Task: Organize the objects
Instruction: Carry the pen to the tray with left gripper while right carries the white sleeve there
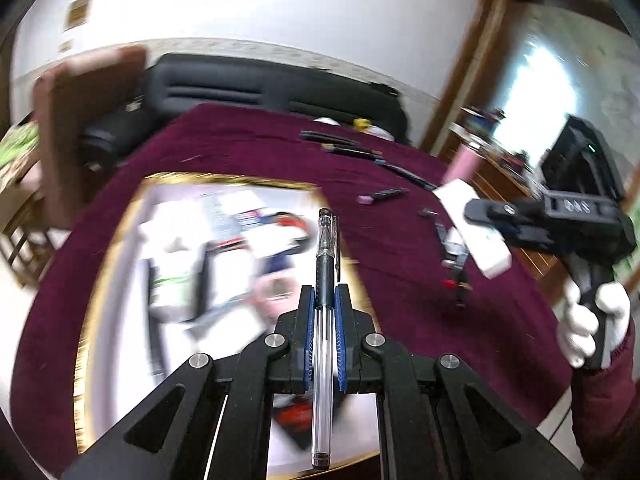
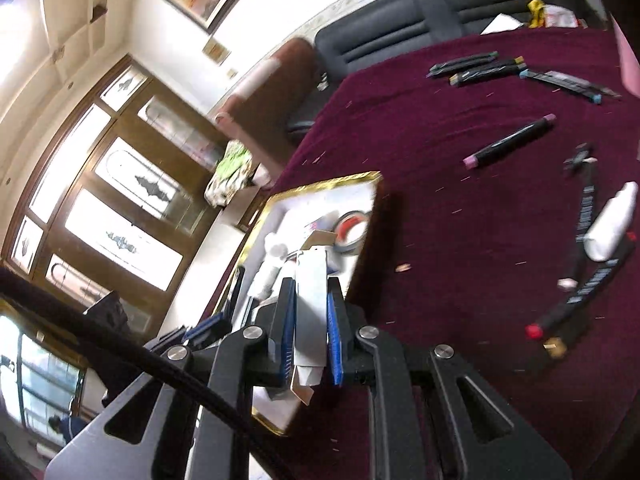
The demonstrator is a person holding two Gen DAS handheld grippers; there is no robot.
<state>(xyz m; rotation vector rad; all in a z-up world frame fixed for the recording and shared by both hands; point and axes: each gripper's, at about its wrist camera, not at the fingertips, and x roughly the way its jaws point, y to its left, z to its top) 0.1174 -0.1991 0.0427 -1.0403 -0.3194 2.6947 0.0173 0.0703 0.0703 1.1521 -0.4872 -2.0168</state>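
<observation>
My left gripper is shut on a clear pen with a black grip and holds it over the gold-rimmed white tray. My right gripper is shut on a white rectangular block above the near end of the same tray. In the left wrist view the right gripper shows at the right with the white block in it. The tray holds a roll of tape and several blurred items.
A maroon cloth covers the table. On it lie several black markers, a white bottle and more markers at the back. A dark sofa and a brown chair stand beyond the table.
</observation>
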